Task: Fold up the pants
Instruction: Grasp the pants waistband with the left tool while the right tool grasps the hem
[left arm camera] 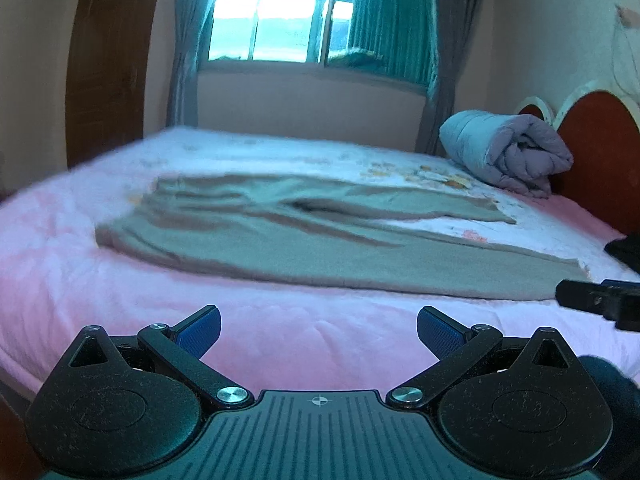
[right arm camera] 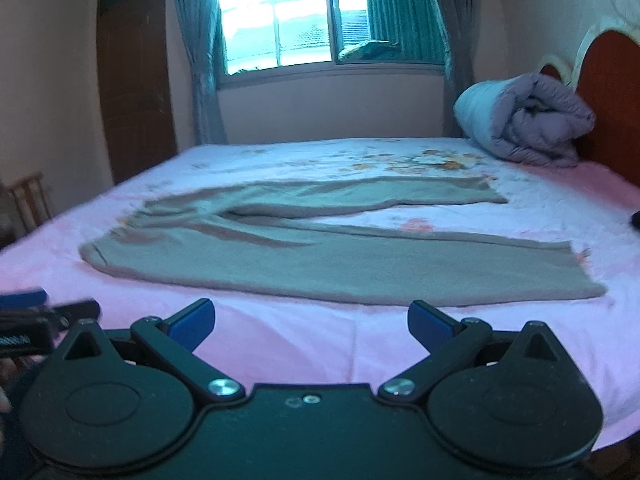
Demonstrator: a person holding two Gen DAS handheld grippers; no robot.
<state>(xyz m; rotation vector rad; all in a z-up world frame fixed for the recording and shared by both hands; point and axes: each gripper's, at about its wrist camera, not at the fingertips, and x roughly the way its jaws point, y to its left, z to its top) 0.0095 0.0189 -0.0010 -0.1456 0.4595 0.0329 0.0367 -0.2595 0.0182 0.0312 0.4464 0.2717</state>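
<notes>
I have both tongs spread wide and holding nothing: the left gripper point(left arm camera: 319, 330) and the right gripper point(right arm camera: 311, 322) hover side by side over the near edge of the pink bed point(right arm camera: 280, 344). The grey-brown pants point(right arm camera: 320, 256) lie flat just ahead of both, waistband off to the left, legs running right. A rolled quilt point(right arm camera: 528, 120) sits well beyond, far right.

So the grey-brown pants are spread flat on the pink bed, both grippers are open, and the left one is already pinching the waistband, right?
Not quite. The left gripper pinches nothing: the left wrist view shows its blue-padded fingers spread apart over bare pink bed, short of the grey-brown pants. The rest holds: the pants lie spread flat, and the right gripper is open too.
</notes>
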